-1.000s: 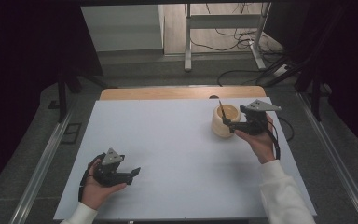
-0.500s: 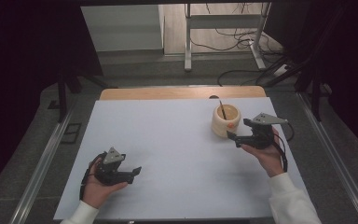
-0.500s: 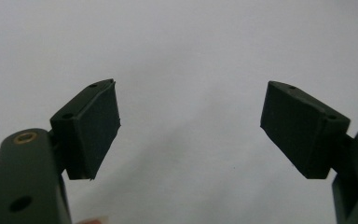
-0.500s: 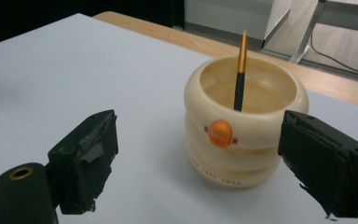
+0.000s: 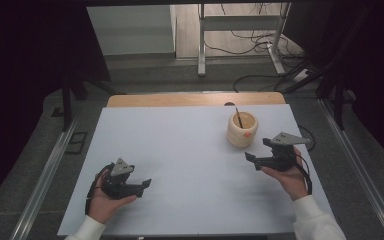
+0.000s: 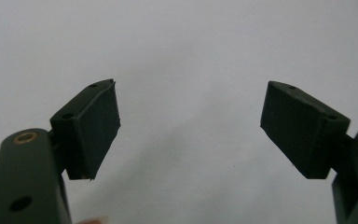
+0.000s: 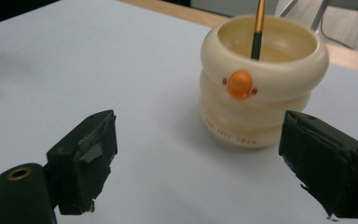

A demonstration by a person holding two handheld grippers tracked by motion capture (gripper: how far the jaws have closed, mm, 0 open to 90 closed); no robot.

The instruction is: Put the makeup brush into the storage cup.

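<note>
The cream ribbed cup with a brush upright inside stands far right on the tabletop, just ahead of the empty, wide-open right gripper (left gripper likewise, parked well apart).

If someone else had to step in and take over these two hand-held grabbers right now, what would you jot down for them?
Left gripper: jaws wide open, holding nothing, low over the near-left part of the white table.
Right gripper: jaws wide open, holding nothing, just in front of the cream cup, not touching it.
The cup stands upright at the far right of the table, its orange button facing the right gripper. A thin brush stands inside it, leaning on the rim.
Done: brush is in the cup, both grippers free.
Left: apparently nothing in hand; any next step would start from the cup.
</note>
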